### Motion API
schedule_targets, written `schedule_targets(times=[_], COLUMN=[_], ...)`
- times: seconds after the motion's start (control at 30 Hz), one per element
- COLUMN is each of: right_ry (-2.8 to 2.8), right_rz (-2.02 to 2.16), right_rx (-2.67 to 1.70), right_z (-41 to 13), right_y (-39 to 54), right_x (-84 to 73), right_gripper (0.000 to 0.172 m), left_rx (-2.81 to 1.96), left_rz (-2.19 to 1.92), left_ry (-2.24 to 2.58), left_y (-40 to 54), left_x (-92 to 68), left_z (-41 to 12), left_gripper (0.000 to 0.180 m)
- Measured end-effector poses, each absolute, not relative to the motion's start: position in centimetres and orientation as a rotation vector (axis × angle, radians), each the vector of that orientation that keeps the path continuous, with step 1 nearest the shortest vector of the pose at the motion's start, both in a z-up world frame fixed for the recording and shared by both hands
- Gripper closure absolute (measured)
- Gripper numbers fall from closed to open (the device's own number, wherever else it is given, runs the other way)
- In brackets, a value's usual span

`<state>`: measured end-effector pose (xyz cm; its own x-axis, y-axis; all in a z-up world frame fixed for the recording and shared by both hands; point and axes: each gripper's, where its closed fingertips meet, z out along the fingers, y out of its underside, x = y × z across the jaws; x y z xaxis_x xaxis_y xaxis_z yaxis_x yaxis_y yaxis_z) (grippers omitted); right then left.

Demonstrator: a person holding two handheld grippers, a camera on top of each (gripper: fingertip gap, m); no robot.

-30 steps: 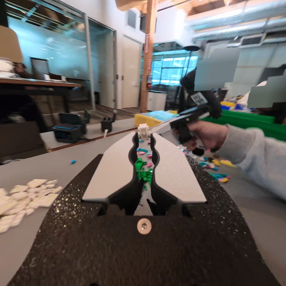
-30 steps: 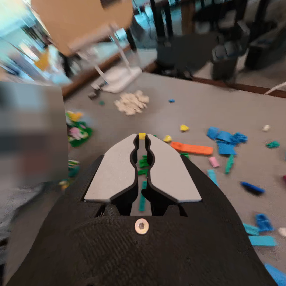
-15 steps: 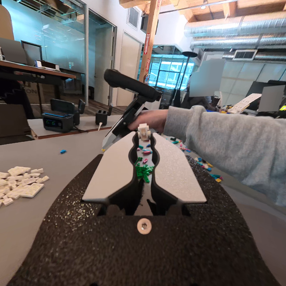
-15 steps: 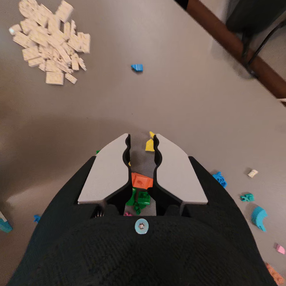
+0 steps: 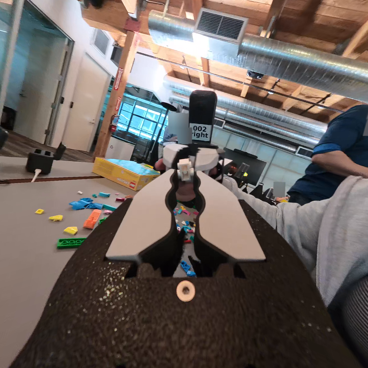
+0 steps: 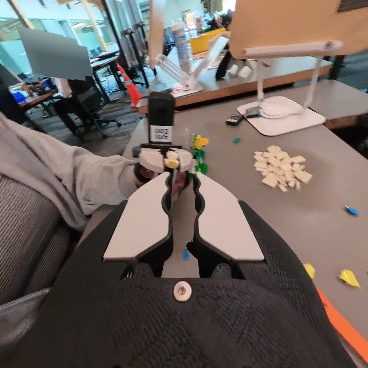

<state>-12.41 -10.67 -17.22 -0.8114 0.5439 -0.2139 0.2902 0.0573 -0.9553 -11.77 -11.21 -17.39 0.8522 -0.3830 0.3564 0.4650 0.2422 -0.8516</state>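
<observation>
My left gripper [image 5: 184, 173] is shut on a small white brick piece [image 5: 184, 169], held up above the grey table [image 5: 29, 229]. My right gripper [image 5: 189, 153] faces it head-on, just beyond the piece. In the right wrist view, my right gripper [image 6: 182, 175] has its fingers apart. The table and a hand show through the gap, and nothing sits between the pads. The left gripper [image 6: 169, 159] shows there from the front, holding the piece [image 6: 171, 161], which looks cream above and yellow below.
Loose coloured bricks [image 5: 87, 205], an orange piece [image 5: 92, 219] and a green plate [image 5: 70, 243] lie on the table. A yellow box [image 5: 123, 173] lies behind them. A pile of white pieces [image 6: 280, 169], a small flower build [image 6: 199, 157] and a lamp base [image 6: 278, 115] are farther off. The tips of both grippers are at nearly the same place.
My right gripper pinched a yellow piece a second ago, then opened pointing down over the table, and has since risen to face the left gripper. The left gripper kept its white piece and tilted upward.
</observation>
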Motion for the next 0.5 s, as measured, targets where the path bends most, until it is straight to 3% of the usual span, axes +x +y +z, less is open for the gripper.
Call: schedule_targets(times=[0.3, 0.5], right_ry=[-2.183, -2.194], right_rz=[1.939, 1.841], right_rx=[-0.919, -0.903], right_z=[-17.0, -17.3], right_y=[-12.2, -12.1], right_x=[-11.1, -11.2], right_gripper=[0.161, 0.156], left_rx=[-1.223, -1.218], left_rz=[-0.577, -0.583], left_ry=[0.027, 0.015], left_y=[-11.0, -11.0], left_x=[-10.0, -10.0], left_z=[-17.4, -17.4], left_gripper=[0.166, 0.166])
